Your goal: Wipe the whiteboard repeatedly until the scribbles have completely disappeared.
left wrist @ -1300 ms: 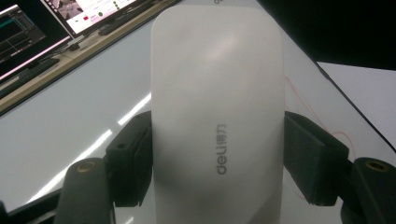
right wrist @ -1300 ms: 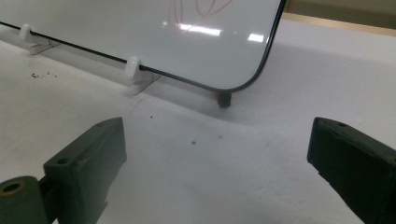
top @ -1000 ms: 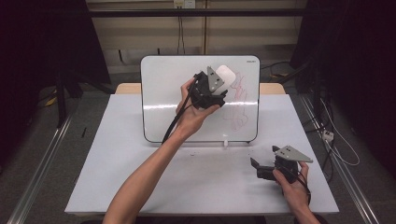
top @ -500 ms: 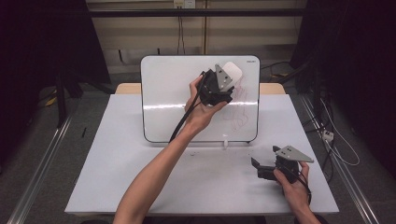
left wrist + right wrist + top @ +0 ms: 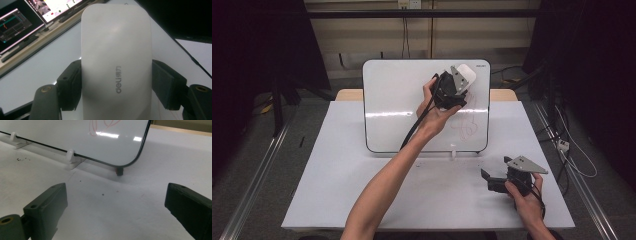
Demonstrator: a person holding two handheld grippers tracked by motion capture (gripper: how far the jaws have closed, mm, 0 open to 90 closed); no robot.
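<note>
While the person's left arm stretches from the bottom of the high view up toward one o'clock, the left gripper (image 5: 460, 84) is raised against the upper right part of the whiteboard (image 5: 397, 100) and is clamped on a white eraser (image 5: 465, 75). In the left gripper view, the eraser (image 5: 116, 62) stands lengthwise between the two black jaws, its pale rounded back facing the camera with grey lettering running along it, and both pads press on its long sides. The eraser lies at the whiteboard's upper right corner, at about one o'clock from the desk's middle; whether its underside touches the surface cannot be told.

The whiteboard stands tilted back on small white feet (image 5: 72, 157) at the far half of the desk (image 5: 337, 190). Red scribbles (image 5: 467, 127) remain on its lower right area, at about five o'clock from the eraser and well apart from it. A band of glare crosses the whiteboard's middle.

The right gripper (image 5: 489, 181) rests low on the desk at about four o'clock from its middle, held in the person's right hand (image 5: 524, 197), with its grey three-cornered plate on top. In the right gripper view its jaws stand wide apart with nothing between them, pointing at the whiteboard's lower right corner (image 5: 125, 160) and the red scribbles (image 5: 105, 125) above it.
</note>
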